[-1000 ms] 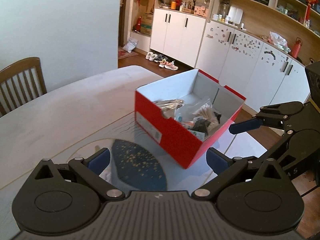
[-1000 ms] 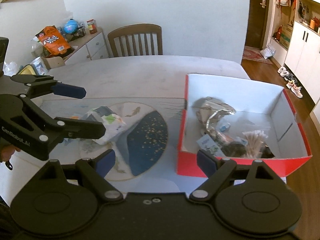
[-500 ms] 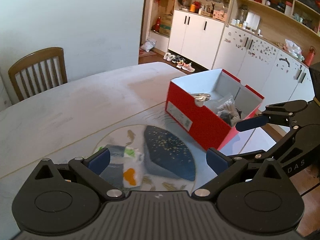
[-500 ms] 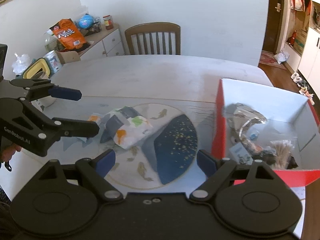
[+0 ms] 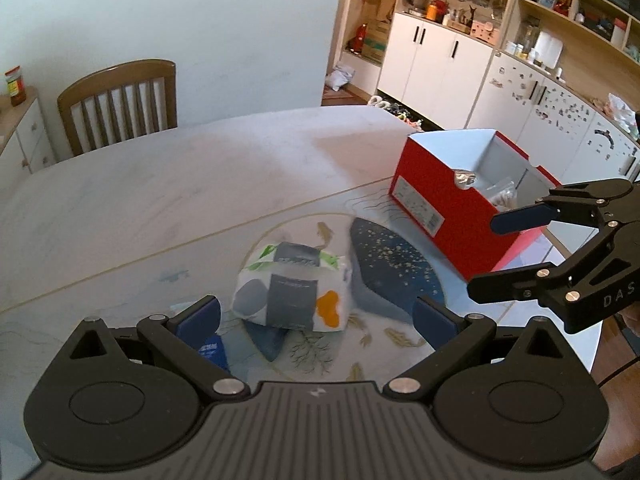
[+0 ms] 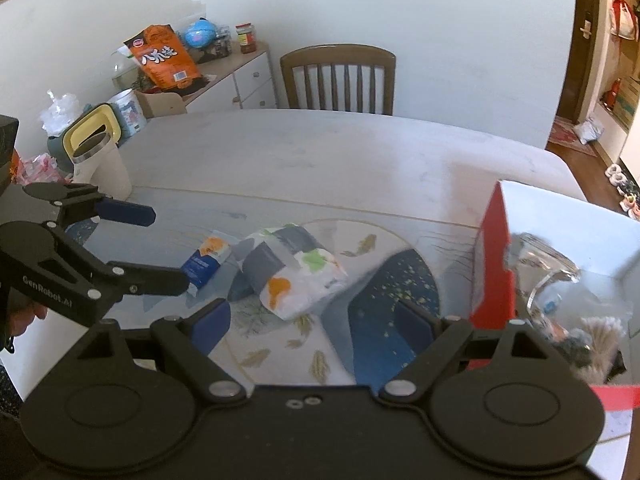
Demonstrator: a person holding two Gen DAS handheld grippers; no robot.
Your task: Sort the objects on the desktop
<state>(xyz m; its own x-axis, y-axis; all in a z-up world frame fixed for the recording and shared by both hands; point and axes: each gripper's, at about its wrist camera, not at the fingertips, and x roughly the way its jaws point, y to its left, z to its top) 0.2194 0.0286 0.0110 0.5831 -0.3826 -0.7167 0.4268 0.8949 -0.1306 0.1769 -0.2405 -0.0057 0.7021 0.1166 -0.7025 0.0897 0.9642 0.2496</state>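
A soft tissue pack [image 5: 291,293] [image 6: 294,270] with grey, green and orange patches lies on the round fish-patterned mat [image 5: 312,354]. A small blue packet [image 6: 202,264] [image 5: 212,350] lies just left of it. My left gripper [image 5: 316,316] is open, hanging just in front of the tissue pack with nothing between its fingers. My right gripper [image 6: 312,320] is open too, close over the mat near the pack. To the right stands a red shoebox [image 5: 444,204] [image 6: 494,264] holding a silver foil bag [image 6: 548,268], cotton swabs and other small items. Each gripper shows in the other's view.
A wooden chair [image 6: 338,76] stands at the table's far side. A white canister with a yellow lid [image 6: 100,160] sits at the table's left edge, beside a low cabinet with snack bags [image 6: 162,58]. White cupboards [image 5: 432,56] line the room beyond the box.
Both grippers have swung left, away from the red box and toward the tissue pack, which now sits centred in the left wrist view. The blue packet has come into sight.
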